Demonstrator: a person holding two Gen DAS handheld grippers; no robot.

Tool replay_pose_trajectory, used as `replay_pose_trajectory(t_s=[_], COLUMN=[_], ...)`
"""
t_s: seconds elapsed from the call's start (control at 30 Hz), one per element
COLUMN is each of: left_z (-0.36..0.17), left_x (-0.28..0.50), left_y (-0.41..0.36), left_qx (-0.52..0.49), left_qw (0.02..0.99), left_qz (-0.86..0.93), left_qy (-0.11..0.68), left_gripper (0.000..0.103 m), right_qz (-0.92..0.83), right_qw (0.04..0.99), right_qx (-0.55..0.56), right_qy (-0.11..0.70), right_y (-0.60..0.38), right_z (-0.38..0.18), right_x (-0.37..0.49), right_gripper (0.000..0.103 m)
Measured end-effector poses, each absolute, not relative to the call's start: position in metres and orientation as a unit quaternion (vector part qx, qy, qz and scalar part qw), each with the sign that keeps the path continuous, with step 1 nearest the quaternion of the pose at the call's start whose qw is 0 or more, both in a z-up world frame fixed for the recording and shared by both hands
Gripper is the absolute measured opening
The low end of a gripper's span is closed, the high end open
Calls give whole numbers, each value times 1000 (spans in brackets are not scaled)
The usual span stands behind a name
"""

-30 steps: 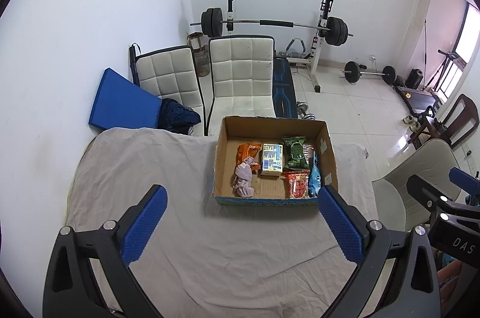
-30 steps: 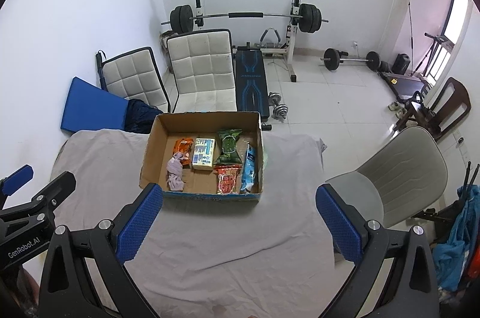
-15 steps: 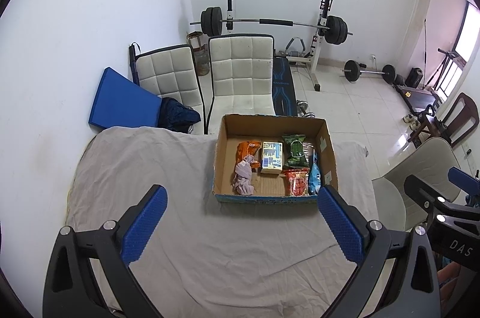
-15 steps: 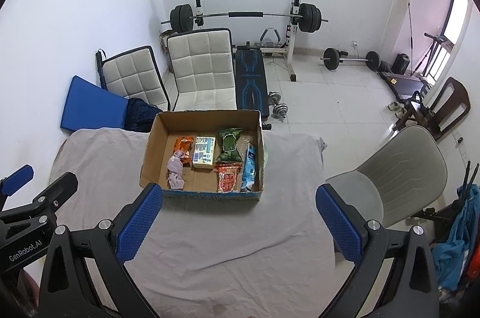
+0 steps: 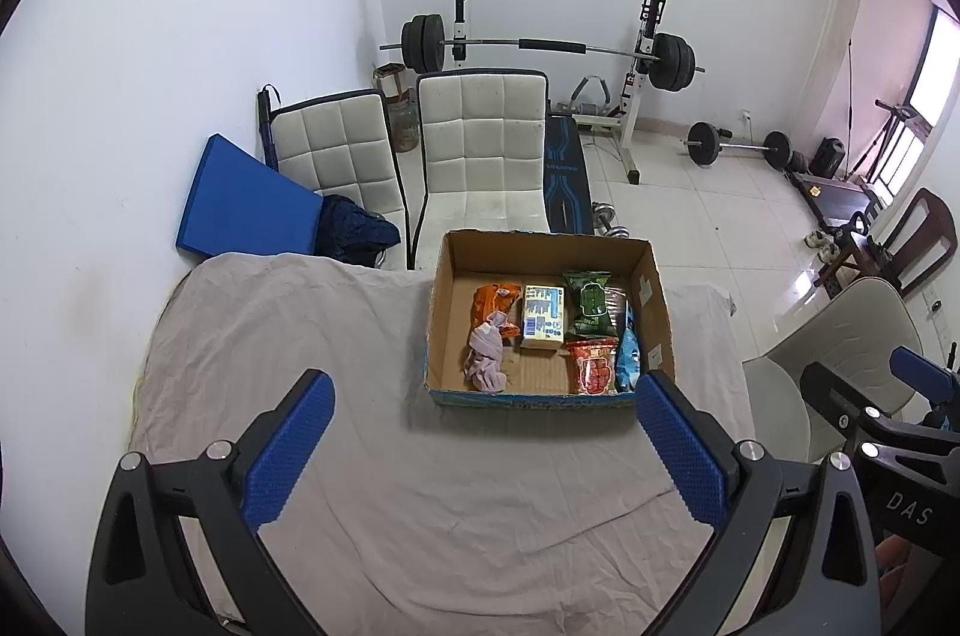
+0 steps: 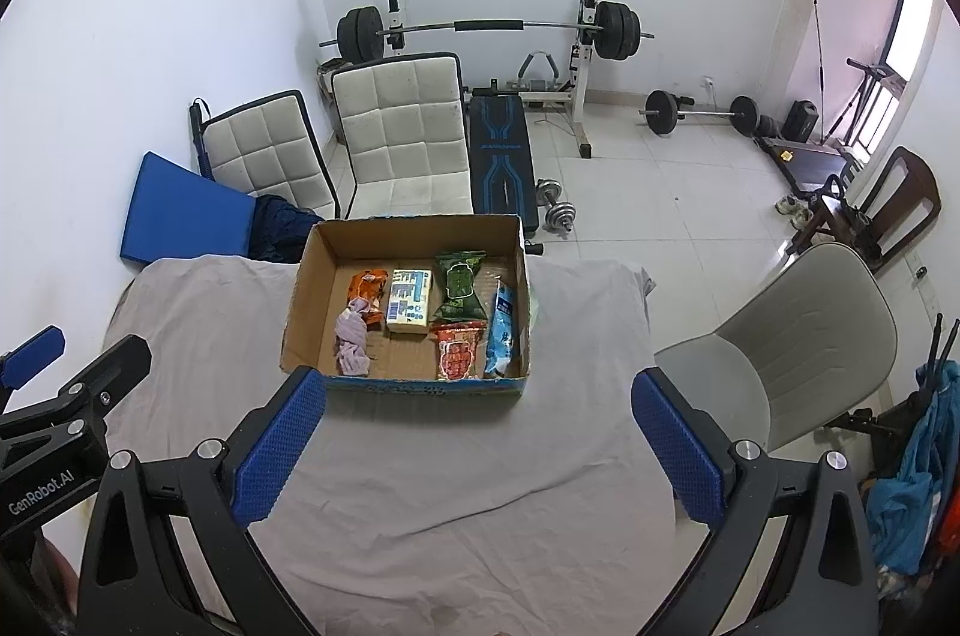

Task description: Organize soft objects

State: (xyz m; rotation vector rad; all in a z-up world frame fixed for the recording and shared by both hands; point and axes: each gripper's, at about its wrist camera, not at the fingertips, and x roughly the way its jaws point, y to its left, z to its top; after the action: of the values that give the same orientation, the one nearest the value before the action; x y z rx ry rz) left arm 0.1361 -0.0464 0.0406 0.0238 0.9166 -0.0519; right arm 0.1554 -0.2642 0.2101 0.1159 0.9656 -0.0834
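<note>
An open cardboard box (image 5: 547,396) (image 6: 420,386) stands on the cloth-covered table (image 5: 288,336) (image 6: 198,312). Inside lie a pinkish cloth bundle (image 5: 485,359) (image 6: 353,339), an orange packet (image 5: 493,301) (image 6: 367,289), a pale tissue pack (image 5: 543,315) (image 6: 409,300), a green packet (image 5: 591,302) (image 6: 459,283), a red packet (image 5: 593,365) (image 6: 457,350) and a blue packet (image 5: 627,355) (image 6: 503,330). My left gripper (image 5: 483,447) and right gripper (image 6: 477,447) are both open and empty, held above the table in front of the box.
Two white padded chairs (image 5: 480,156) (image 6: 402,132) and a blue mat (image 5: 240,204) stand behind the table. A beige chair (image 6: 798,354) (image 5: 840,336) is at the right. A barbell rack (image 5: 540,48) and weights stand by the far wall.
Both views have shifted very slightly; the box sits a touch higher in frame. The grippers stay open and nothing in the box has moved.
</note>
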Motion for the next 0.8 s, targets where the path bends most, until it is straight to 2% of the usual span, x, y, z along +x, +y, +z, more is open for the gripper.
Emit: replay_pose_trajectory(t_s=[0.8], left_z=[44], left_x=[139], left_y=[-45], left_qx=[9], left_qw=[896], left_qz=[-22], left_qy=[443], left_gripper=[103], right_qz=[-56], right_qw=[886], right_qx=[65], right_qy=[455], right_y=[-265], right_z=[213], right_x=[153], right_gripper=[103])
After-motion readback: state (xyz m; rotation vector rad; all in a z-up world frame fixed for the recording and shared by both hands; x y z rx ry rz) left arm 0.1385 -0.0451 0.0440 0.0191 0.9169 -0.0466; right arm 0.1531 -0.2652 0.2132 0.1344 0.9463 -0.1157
